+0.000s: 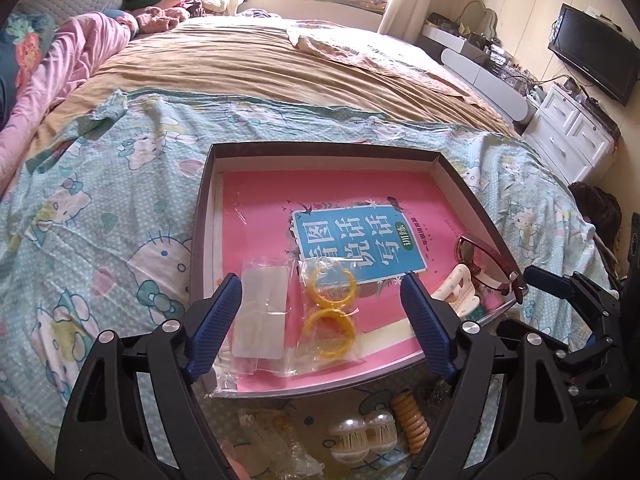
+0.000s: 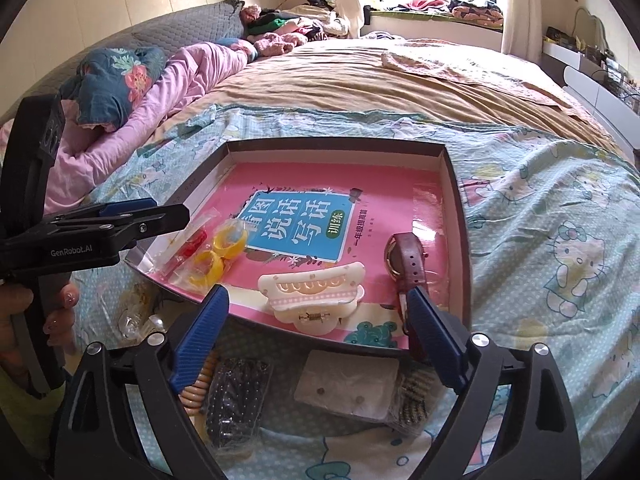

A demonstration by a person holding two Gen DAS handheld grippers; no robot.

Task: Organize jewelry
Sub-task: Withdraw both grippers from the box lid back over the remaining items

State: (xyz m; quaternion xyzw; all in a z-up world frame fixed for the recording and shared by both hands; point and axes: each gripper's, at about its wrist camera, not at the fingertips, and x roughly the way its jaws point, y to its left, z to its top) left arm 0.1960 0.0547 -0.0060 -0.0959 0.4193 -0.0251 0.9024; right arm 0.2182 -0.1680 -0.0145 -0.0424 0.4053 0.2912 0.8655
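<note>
On a bed spread with a pale blue cartoon-cat sheet (image 1: 100, 216) sits a shallow dark-rimmed cardboard box (image 1: 202, 204) lined with a pink book cover bearing a blue title panel (image 1: 362, 244). Inside the box, near its front left, lies a clear plastic bag holding two yellow plastic rings (image 1: 330, 308), with a second clear bag containing a white card (image 1: 262, 312) touching it on the left. Toward the front right lie a cream plastic claw hair clip (image 2: 314, 294) and a dark red strap wristwatch (image 2: 408, 258), just beside each other.

Above the bags hangs the left gripper (image 1: 324, 320), its blue-padded jaws spread wide, nothing pressed between them. Over the clip hangs the right gripper (image 2: 318, 332), jaws likewise wide apart, gripping nothing.

Outside the box, on the sheet in front of it, rest two pearly white ball clips (image 1: 362, 436), an orange coiled hair tie (image 1: 410, 420), a bag of dark beads (image 2: 236, 396) and a clear bag with a white earring card (image 2: 348, 386). A hand (image 2: 24, 320) grips the left tool's handle.
</note>
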